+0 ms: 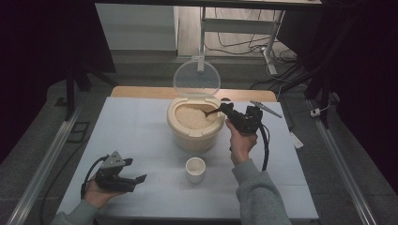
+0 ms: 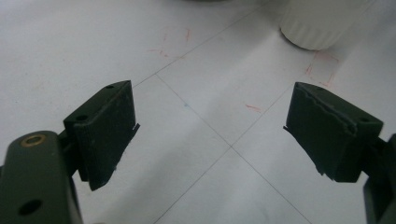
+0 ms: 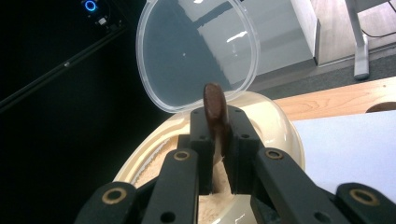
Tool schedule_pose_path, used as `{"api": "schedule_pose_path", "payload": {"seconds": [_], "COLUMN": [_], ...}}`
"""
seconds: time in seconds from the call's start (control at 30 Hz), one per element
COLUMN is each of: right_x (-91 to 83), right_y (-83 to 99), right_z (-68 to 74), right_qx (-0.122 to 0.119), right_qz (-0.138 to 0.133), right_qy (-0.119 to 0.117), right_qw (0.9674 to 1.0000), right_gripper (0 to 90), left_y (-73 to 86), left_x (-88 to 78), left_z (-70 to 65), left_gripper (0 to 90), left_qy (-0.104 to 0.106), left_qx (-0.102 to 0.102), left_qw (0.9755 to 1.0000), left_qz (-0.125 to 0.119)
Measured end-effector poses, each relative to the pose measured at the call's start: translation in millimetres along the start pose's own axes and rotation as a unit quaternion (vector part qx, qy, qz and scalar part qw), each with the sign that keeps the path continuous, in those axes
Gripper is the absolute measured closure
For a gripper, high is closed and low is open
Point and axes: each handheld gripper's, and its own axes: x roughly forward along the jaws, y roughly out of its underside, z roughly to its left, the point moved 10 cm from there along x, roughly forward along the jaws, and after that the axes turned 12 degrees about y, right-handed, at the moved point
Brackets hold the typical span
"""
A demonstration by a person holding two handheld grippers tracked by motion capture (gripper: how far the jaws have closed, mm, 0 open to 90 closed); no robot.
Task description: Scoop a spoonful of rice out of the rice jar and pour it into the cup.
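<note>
A cream rice bin [image 1: 195, 136] stands at the table's middle back, its clear lid [image 1: 196, 78] tipped up behind it. White rice [image 1: 191, 117] fills it. My right gripper [image 1: 229, 111] is shut on a dark brown spoon [image 1: 212, 112] that reaches left into the rice. In the right gripper view the jaws [image 3: 218, 135] pinch the spoon's handle [image 3: 214, 100] over the bin's rim [image 3: 275, 121]. A small white cup [image 1: 195, 169] stands in front of the bin. My left gripper [image 1: 137, 183] rests low at the front left, open and holding nothing [image 2: 210, 130].
The pale table [image 1: 141, 136] has a wooden strip along its far edge. The cup [image 2: 317, 23] shows at the top right of the left gripper view, beyond the jaws. Table legs and cables lie on the floor behind, with dark curtains at both sides.
</note>
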Motion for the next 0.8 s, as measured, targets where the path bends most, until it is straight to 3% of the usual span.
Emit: {"api": "schedule_pose_path", "payload": {"seconds": [0.2,0.8], "right_x": [-1.5,-4.6], "right_y": [-0.3,-1.9], "right_z": [-6.4,-15.9], "right_qx": [0.032,0.09], "right_qz": [0.005,0.017], "right_qy": [-0.004,-0.01], "right_qw": [0.9995,0.9957], "right_gripper": [83.4,83.5], "left_y": [-0.1,0.5], "left_x": [-0.8,-0.5], "left_z": [0.2,0.8], "left_gripper": [16.0,16.1], "left_qy": [-0.001,-0.001], "left_qx": [0.002,0.001], "left_qw": [1.0,1.0], "left_qz": [0.0,0.001]}}
